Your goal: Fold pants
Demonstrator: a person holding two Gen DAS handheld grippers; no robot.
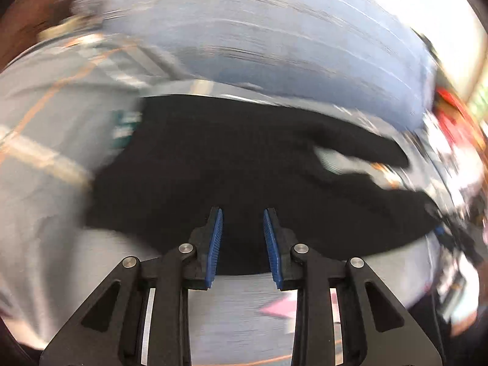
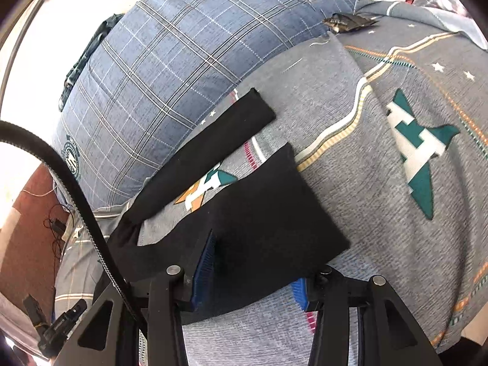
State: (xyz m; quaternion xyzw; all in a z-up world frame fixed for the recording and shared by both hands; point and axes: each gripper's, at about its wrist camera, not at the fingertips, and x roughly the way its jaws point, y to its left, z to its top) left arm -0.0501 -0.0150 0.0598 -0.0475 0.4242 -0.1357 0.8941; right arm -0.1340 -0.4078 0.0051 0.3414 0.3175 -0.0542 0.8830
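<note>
Black pants (image 2: 259, 201) lie on a grey patterned bedsheet (image 2: 381, 183). One leg (image 2: 213, 140) stretches toward a blue plaid pillow; the other part is folded into a wider panel. My right gripper (image 2: 253, 268) is open with the pants' near edge lying between and over its blue pads. In the blurred left wrist view the pants (image 1: 228, 158) spread ahead, and my left gripper (image 1: 243, 238) is open and empty just above their near edge.
A large blue plaid pillow (image 2: 183, 61) lies at the far side of the bed. A dark small object (image 2: 344, 21) sits near the pillow's corner. A black cable (image 2: 76, 189) crosses the left. Brown floor (image 2: 27, 228) lies past the bed's left edge.
</note>
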